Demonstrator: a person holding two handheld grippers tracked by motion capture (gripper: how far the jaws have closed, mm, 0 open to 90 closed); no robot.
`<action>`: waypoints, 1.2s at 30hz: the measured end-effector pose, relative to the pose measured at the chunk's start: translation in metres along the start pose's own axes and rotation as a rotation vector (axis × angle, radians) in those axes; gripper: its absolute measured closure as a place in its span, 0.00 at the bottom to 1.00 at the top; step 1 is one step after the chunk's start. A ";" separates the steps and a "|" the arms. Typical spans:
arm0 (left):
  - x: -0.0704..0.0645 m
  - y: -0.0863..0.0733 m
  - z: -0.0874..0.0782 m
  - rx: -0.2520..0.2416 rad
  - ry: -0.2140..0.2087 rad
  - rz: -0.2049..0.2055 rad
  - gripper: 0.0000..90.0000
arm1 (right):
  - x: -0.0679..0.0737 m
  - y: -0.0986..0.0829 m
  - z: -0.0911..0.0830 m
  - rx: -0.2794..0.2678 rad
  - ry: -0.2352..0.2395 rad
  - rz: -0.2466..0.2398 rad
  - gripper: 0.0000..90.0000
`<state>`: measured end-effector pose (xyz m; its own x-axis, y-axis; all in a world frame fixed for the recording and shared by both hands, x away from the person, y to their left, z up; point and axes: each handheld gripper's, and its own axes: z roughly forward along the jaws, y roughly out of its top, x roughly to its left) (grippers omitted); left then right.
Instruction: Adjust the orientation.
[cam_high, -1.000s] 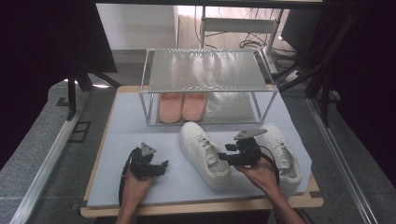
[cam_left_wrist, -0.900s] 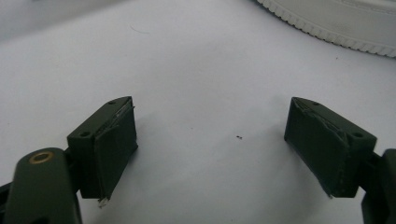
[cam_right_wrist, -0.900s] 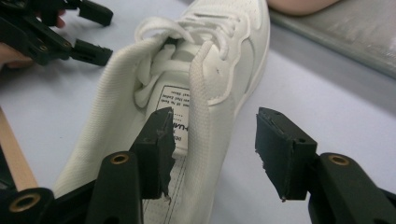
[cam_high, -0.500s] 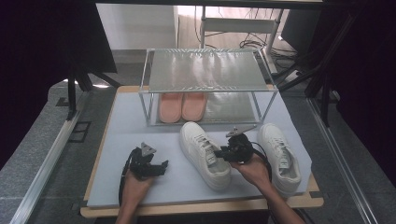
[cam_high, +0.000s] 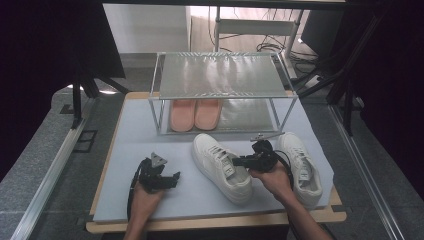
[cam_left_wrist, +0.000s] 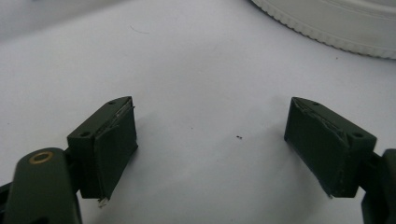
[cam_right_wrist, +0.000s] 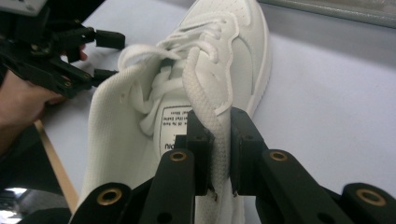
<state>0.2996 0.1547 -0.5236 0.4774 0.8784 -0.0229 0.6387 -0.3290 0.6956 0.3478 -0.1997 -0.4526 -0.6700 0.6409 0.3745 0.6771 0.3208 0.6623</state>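
Grey mat (cam_high: 150, 135) is spread over the table, and a white shoe (cam_high: 221, 166) lies near its front edge. Its collar is pinched by the right gripper (cam_right_wrist: 218, 140). The left gripper (cam_left_wrist: 210, 140) is spread wide, holding nothing. Next, the shoe should probably be lifted toward the rack (cam_high: 220, 75)

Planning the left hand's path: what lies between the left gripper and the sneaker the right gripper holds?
In the high view, bare table mat separates the open left gripper from the white sneaker; the right gripper grips its collar.
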 end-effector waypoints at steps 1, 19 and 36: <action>0.000 0.000 0.000 0.000 0.000 0.000 0.19 | -0.001 0.000 -0.001 -0.003 0.008 0.010 0.90; 0.000 0.000 0.000 0.000 0.001 0.001 0.19 | -0.013 0.011 -0.022 -0.060 0.159 0.180 0.91; 0.000 0.000 0.000 -0.002 0.001 0.001 0.19 | -0.011 0.042 -0.045 -0.153 0.286 0.257 0.91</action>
<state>0.2999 0.1548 -0.5237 0.4772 0.8785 -0.0212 0.6367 -0.3291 0.6974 0.3702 -0.2248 -0.3997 -0.5576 0.4602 0.6909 0.7945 0.0544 0.6049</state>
